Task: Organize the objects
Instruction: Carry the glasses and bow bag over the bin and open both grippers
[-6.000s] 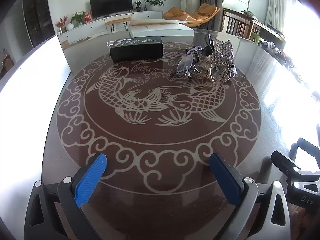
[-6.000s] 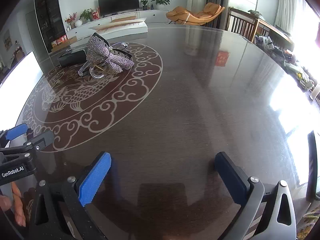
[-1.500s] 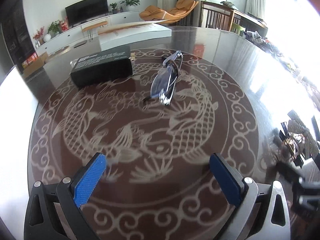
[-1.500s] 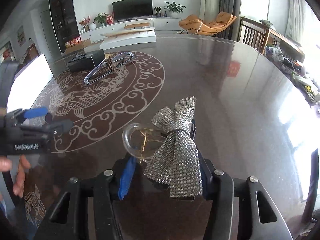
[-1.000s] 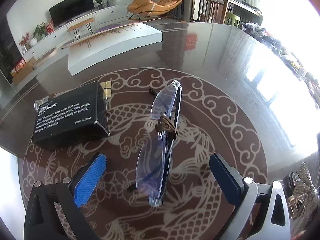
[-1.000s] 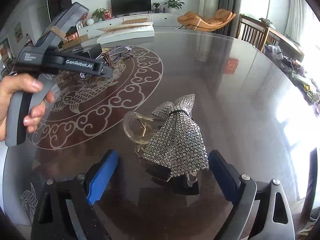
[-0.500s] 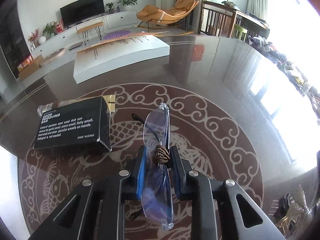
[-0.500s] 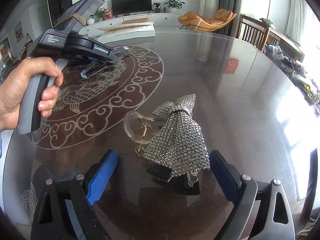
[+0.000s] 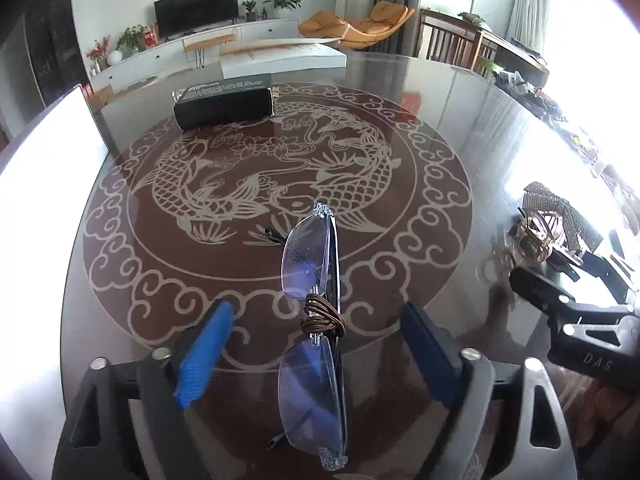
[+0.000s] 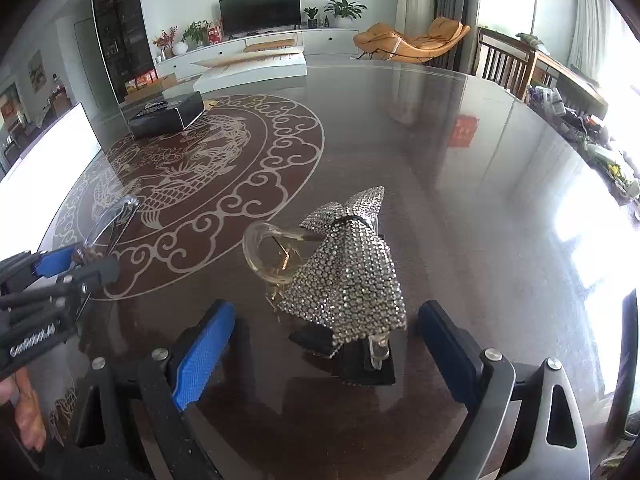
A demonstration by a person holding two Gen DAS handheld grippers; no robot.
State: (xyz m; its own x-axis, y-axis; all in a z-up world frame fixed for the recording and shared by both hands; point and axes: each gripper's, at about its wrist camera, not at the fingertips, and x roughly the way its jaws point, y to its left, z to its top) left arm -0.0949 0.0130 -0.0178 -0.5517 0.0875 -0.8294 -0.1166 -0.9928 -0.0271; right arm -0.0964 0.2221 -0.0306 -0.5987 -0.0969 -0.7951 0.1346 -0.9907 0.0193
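Observation:
Folded rimless glasses [image 9: 310,256] with a brown cord wound round the bridge sit between the fingers of my left gripper [image 9: 316,332], over the near rim of the table's fish pattern. The jaws are opening and the blue pads [image 9: 204,352] stand clear of the frame on both sides. In the right wrist view the glasses [image 10: 108,220] poke out ahead of the left gripper [image 10: 76,266]. A rhinestone bow hair clip [image 10: 348,268] lies on the dark table between the wide-apart fingers of my open right gripper [image 10: 326,344], touching neither pad. The clip [image 9: 560,216] also shows at the far right.
A black box [image 9: 224,106] lies at the far rim of the pattern, with a long white box [image 9: 280,60] behind it. A white panel [image 9: 40,184] stands along the left table edge [image 9: 500,92]. A hand [image 10: 28,420] holds the left gripper's handle.
The left gripper, shut on the glasses' bridge half a second ago, has carried them back to the near rim of the pattern and spread its jaws. The right gripper and hair clip have not moved.

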